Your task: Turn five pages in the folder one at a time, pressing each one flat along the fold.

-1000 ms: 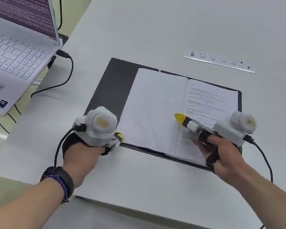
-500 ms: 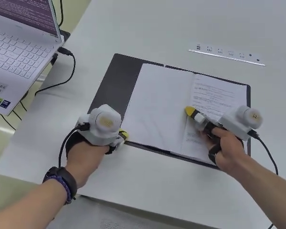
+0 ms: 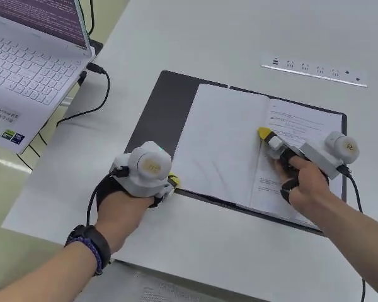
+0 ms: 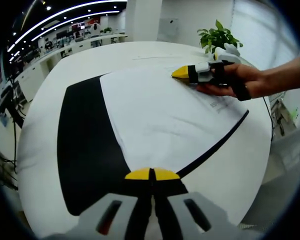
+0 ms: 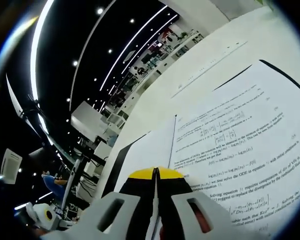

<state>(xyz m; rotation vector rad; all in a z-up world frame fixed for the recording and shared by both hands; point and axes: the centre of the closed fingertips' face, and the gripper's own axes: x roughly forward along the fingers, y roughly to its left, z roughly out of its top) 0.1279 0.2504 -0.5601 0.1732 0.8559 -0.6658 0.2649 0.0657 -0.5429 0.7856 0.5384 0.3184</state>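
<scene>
Right gripper (image 3: 263,134), jaws closed and empty, has advanced along the fold of the open black folder (image 3: 160,113), flattening white paper pages (image 3: 220,138); left gripper (image 3: 171,181), likewise closed, steadies its near edge.

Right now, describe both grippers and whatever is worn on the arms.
The left gripper and right gripper are white-grey with yellow jaw tips, a round cap and a black cable. Black straps cross the hands. The left wrist wears a black band beside a purple one.
</scene>
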